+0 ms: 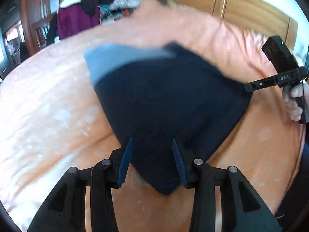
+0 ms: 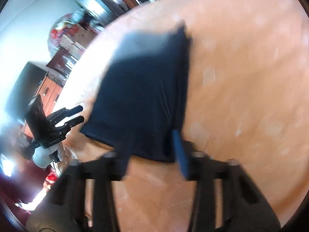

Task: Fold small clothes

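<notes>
A dark navy garment [image 1: 166,104] lies on the orange bed [image 1: 48,96], already folded into a compact, roughly square pad, with a paler blue layer showing at its far left edge. Both views are blurred by motion.

The left gripper [image 1: 152,158] hovers over the near corner of the garment, its 2 blue-padded fingers [image 1: 125,160] apart with the corner between them, not clamped. The right gripper [image 2: 154,154] sits at another edge of the same garment, fingers also apart; whether cloth lies between them or only behind them I cannot tell. In the left view it appears at the garment's right corner, held by a hand [image 1: 293,104].

The step in hand looks like a late fold, or the finishing of one: both grippers are at the edge with nothing pinched. The next move probably calls for closing each pair of fingers on its corner, catching all layers together, then lifting both evenly so the pad does not fall open.
</notes>
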Action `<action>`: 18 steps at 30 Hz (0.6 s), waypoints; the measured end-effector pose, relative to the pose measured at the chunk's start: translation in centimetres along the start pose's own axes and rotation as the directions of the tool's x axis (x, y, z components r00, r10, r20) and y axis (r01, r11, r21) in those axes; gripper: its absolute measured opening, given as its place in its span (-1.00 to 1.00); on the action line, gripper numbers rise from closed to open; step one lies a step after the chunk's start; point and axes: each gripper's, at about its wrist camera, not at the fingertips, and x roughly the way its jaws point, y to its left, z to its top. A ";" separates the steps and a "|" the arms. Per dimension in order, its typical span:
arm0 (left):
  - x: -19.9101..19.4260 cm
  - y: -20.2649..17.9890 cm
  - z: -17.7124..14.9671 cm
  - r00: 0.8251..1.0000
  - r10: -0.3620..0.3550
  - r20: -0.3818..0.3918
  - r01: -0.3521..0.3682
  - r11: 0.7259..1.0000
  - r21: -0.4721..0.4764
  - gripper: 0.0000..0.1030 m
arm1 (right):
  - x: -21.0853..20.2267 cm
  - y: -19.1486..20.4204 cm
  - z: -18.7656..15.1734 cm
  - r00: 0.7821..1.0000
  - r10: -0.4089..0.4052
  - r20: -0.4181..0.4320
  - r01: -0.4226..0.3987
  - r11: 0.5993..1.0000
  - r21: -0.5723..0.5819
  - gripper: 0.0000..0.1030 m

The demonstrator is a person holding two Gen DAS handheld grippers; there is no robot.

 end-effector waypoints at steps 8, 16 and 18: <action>4.4 0.9 -1.2 0.996 -0.029 -0.084 0.024 0.998 -0.060 0.01 | 9.1 0.5 2.2 0.989 -0.095 -0.116 0.076 0.985 -0.158 -0.65; -0.3 5.4 4.9 0.991 -0.011 0.135 0.019 0.998 -0.058 -0.01 | 6.1 1.9 8.5 0.998 -0.058 0.005 0.057 0.973 -0.226 -0.44; 2.5 6.8 8.7 0.988 -0.005 0.157 0.010 0.999 -0.035 -0.01 | 8.6 2.0 11.4 0.996 -0.094 0.005 0.092 0.961 -0.260 -0.37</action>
